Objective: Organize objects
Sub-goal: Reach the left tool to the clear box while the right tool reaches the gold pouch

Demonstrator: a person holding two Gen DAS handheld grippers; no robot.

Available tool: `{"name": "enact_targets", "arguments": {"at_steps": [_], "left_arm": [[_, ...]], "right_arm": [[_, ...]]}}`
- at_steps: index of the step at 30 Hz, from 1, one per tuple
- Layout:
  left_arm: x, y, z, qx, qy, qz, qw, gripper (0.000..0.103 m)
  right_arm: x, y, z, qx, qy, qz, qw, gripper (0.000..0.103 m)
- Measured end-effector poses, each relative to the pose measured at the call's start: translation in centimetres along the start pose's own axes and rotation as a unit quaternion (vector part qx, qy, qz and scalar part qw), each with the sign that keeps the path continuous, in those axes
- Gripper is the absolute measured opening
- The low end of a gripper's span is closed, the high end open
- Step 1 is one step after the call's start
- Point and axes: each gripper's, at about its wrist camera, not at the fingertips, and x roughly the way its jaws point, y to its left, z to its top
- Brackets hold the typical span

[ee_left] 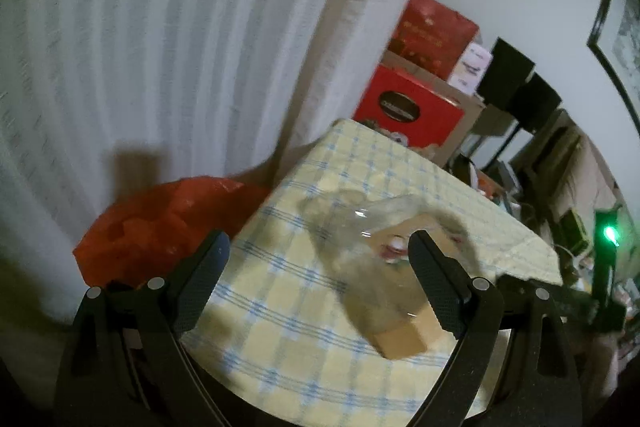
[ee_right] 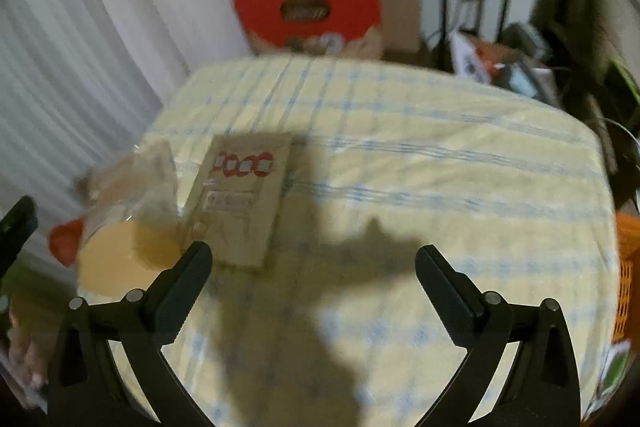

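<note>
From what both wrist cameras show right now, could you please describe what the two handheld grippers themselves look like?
Both the left gripper and the right gripper are matte black, each with two angular fingers whose inner pads are ribbed. Round silver pivot pins join the linkage arms. No cables or sleeves show.

Both views are motion-blurred. In the left wrist view, the clear plastic container on the yellow-and-blue checked tablecloth is smeared; its outline and contents cannot be resolved. The flat brown cardboard box is partly covered by that container and by the right-hand finger of the left gripper. The label on the red carton is illegible. In the right wrist view, the printed text on the brown cardboard box is unreadable. The orange basket is cut off by the right edge. A hand at the lower left edge is cropped and blurred.
</note>
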Motion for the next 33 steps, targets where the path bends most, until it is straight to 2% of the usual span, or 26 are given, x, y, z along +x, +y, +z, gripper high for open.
{"name": "enact_targets", "arguments": {"at_steps": [6,15,17,19,21,24,27,33], "left_arm": [[1.5,2.7,-0.3,-0.021,0.010,0.031,0.9992,0.090],[2.1,3.5,-0.5,-0.038,0.012,0.035,0.9986,0.090],[2.1,3.5,-0.5,-0.037,0.009,0.038,0.9986,0.090],[2.1,3.5,-0.4,-0.042,0.010,0.039,0.9983,0.090],[2.1,3.7,-0.4,-0.049,0.010,0.037,0.9981,0.090],[1.9,3.9,-0.3,-0.054,0.004,0.037,0.9979,0.090],[2.0,4.2,-0.3,-0.058,0.005,0.034,0.9977,0.090],[2.5,3.8,-0.3,-0.049,0.014,0.037,0.9980,0.090]], "right_arm": [[5.4,4.8,3.7,-0.059,0.051,-0.016,0.997,0.102],[6.7,9.6,3.8,-0.100,0.042,-0.025,0.994,0.102],[6.9,9.4,4.1,-0.095,0.023,-0.059,0.994,0.103],[7.4,8.4,4.5,-0.062,0.017,-0.081,0.995,0.102],[8.6,7.6,4.7,-0.035,0.042,-0.076,0.996,0.102],[9.8,8.1,4.1,-0.044,0.064,-0.072,0.994,0.102],[9.8,8.7,3.7,-0.064,0.044,-0.082,0.994,0.102],[9.6,7.2,3.0,-0.073,0.038,-0.061,0.995,0.103]]}}
